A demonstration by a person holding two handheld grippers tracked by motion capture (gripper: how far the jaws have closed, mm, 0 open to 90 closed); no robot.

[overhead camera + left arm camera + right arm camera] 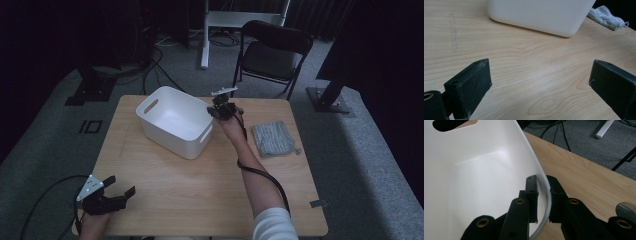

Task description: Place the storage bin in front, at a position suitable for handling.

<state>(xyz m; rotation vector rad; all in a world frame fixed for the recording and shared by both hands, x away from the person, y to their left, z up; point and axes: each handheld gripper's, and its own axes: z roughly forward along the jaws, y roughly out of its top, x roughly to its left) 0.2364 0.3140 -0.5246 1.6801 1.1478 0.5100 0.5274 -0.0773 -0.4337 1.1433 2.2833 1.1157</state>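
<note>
One white bin (176, 121), rim pinched by right tongs (543, 202); one grey cloth (273, 138) beside

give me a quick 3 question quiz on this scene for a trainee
1. True or false: the right gripper has its fingers closed on the rim of the white plastic bin.
2. Multiple choice: what does the left gripper hold? A) a grey cloth B) the bin C) nothing, its fingers stand apart over the light wooden table.
3. Short answer: what lies on the table to the right of the bin, seen from the high view?

Key
1. True: one finger is inside the wall and one outside.
2. C.
3. A folded grey cloth, lying apart from the bin.
</note>
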